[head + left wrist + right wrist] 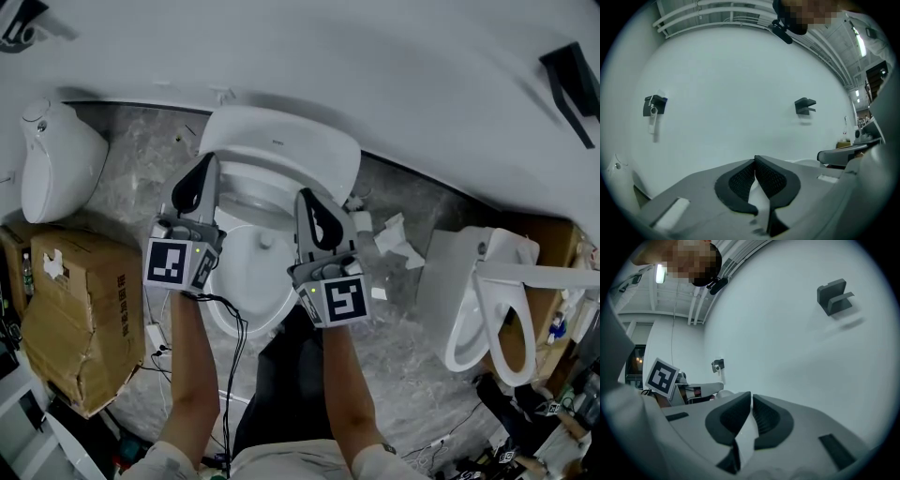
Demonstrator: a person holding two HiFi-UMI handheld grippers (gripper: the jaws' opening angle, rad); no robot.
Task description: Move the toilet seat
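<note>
Nearest us, two bare forearms reach forward above the grey marbled floor [422, 375].

The left gripper [208, 167] has its jaws pressed together with nothing between them. In the left gripper view the dark pads meet and point at bare wall.

The right gripper [305, 199] is also closed and empty, its pads meeting in its own view. It sits just right of the left one.

Both grippers hang over the toilet bowl [258, 281], which stands mid-floor toward the floor's far edge. The left is over the bowl's left rim and the right over its right rim.

The toilet seat [281, 150] is tipped up at the bowl's far end, leaning toward the wall [375, 75]. We cannot separate seat from lid. The left gripper's tips sit near its left edge; contact cannot be judged.

A torn cardboard box [80, 319] sits at the floor's left edge.

A second toilet [459, 272] stands near the right edge.

A white fixture [56, 169] sits in the far left corner.

A black bracket [570, 66] is mounted high on the wall.
</note>
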